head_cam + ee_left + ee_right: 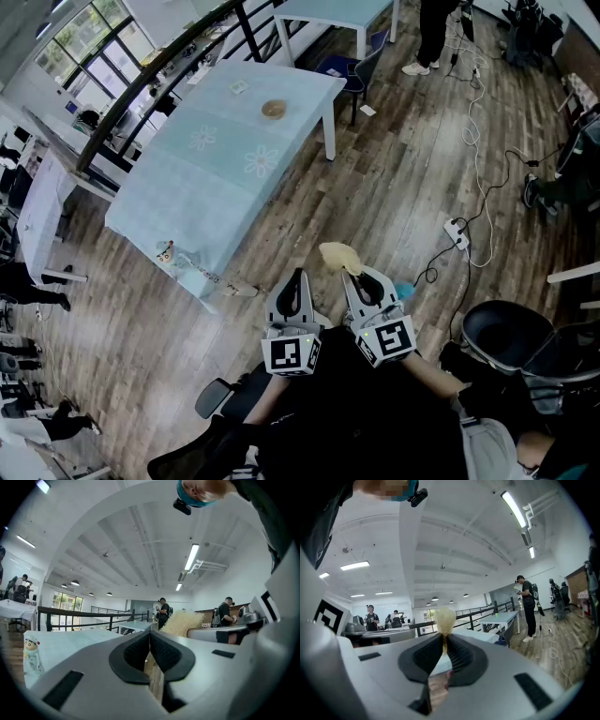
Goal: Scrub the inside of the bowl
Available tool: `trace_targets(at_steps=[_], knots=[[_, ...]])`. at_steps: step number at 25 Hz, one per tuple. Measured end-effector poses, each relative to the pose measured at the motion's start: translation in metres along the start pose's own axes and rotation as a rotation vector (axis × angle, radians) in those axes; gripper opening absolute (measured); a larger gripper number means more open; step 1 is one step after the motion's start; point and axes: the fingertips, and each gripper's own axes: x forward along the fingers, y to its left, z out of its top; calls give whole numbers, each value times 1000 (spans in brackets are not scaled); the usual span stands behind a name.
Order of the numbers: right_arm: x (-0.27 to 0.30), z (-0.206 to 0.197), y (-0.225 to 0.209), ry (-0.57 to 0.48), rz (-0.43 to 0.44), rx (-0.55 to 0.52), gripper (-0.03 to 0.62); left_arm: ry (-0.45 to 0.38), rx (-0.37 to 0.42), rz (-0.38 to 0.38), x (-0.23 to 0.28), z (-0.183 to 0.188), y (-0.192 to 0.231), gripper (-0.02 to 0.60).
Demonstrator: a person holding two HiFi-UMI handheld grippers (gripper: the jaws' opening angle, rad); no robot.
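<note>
— What is held by the right hand-held gripper [443,639]?
— A pale yellow fibrous scrubbing pad [444,618] is clamped between its jaws. The left hand-held gripper [150,637] is closed on nothing.
— Where is the bowl found?
— The small round brown bowl [273,110] is seen well apart from both, far ahead on the table [216,178] covered in light blue cloth, near its far end.

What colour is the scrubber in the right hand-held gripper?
The scrubber is pale yellow, clearest in the head view.
</note>
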Motion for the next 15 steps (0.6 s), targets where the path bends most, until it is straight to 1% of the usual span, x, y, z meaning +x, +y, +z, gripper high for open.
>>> trace_targets(at_steps=[2,5,10,15], knots=[[-1,1,1,-1,9,-5,37,13,-11,18,-3,-5,1,15],[-4,-2,2,2,11,-6,37,20,-8,35,-8,-8,3,15],[-6,-7,1,12,12,2,37,6,-6,40,-9,-7,3,15],[-5,-5,3,22,26,-3,36,15,-18,50,-10,-8,3,15]])
